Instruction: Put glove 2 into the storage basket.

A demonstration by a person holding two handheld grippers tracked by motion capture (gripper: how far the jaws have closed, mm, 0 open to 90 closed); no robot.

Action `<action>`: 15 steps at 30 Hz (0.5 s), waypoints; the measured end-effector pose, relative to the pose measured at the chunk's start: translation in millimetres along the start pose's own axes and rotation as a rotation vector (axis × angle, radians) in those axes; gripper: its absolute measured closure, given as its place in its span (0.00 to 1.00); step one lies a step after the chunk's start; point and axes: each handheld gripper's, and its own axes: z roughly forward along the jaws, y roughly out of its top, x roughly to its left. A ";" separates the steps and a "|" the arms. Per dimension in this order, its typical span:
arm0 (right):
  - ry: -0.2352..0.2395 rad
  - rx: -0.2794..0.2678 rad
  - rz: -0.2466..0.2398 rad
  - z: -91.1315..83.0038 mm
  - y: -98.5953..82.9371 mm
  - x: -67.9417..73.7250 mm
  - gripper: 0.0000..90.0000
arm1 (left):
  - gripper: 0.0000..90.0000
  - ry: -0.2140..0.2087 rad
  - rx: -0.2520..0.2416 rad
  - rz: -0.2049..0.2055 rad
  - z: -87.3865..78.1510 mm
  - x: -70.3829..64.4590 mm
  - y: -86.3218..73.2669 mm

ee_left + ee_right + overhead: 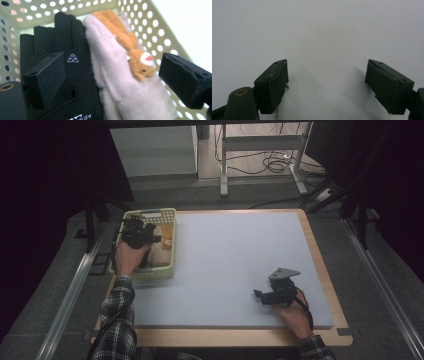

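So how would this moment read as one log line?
left gripper: open, over beige glove, black glove in basket | right gripper: open, idle

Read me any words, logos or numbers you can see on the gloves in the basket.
Black glove, at the cuff: white lettering that seems to read "ABS", cut off by the picture's bottom edge, so the rest cannot be read.
Black glove, on the back: a small white three-cornered emblem, its detail too small to read.
Beige glove and basket: no writing.
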 end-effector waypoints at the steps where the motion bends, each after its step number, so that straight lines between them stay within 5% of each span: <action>1: 0.000 0.000 0.000 0.0 0.0 0.0 0.20 | 0.06 -0.014 -0.013 0.001 -1.6 -0.6 -1.0; 8: -0.001 0.002 -0.001 -0.2 0.1 0.0 0.20 | 0.02 -0.072 -0.061 0.080 -15.1 -17.0 -8.0; 15: -0.001 0.003 0.000 -0.2 0.3 0.2 0.20 | 0.01 -0.160 -0.121 0.213 -31.6 -58.1 -24.6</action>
